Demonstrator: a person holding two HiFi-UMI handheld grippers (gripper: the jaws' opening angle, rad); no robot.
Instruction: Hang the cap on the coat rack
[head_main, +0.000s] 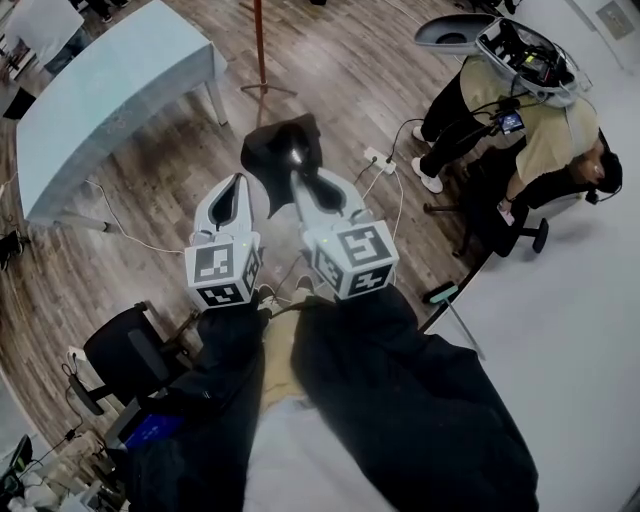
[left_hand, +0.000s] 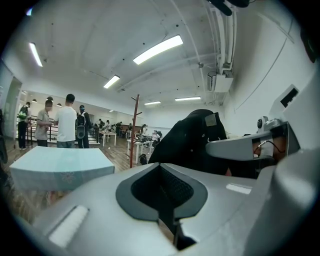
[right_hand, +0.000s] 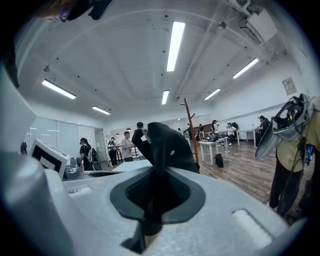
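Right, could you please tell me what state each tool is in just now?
Left tool: closed, nothing between its jaws.
Right tool: closed on the black cap.

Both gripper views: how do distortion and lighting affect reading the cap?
Left gripper view: strong fisheye bending, dark corners; the cap is a black silhouette. Right gripper view: ceiling strip lights glare, cap detail lost. Head view: even light, a small glint on the cap.
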